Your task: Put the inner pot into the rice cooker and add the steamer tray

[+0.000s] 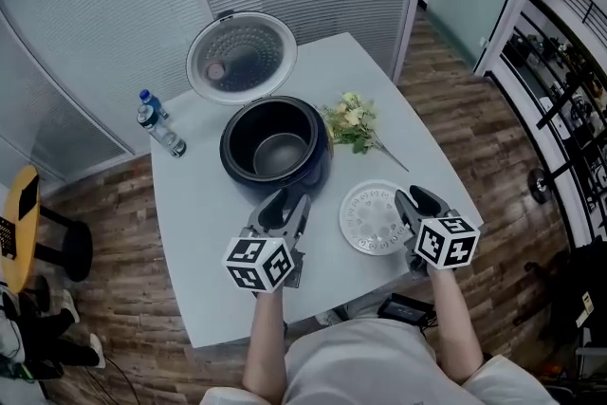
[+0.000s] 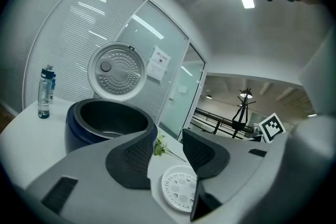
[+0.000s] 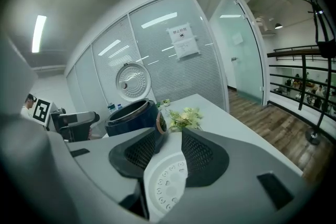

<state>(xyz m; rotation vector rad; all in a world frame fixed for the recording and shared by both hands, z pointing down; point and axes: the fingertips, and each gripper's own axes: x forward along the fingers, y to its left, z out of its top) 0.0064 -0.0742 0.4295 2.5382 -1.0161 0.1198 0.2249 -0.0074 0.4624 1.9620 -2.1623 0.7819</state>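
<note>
Plainly, left gripper and right gripper hold their mesh-textured jaws apart near the round perforated white steamer tray.

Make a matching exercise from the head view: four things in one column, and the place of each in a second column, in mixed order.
Things:
1. water bottle
2. lid
3. flowers
4. steamer tray

Places:
A. on the table, right of the rice cooker
B. flat on the table, beside the right gripper
C. left of the rice cooker
D. raised open behind the rice cooker

Pairs: 1-C, 2-D, 3-A, 4-B
</note>
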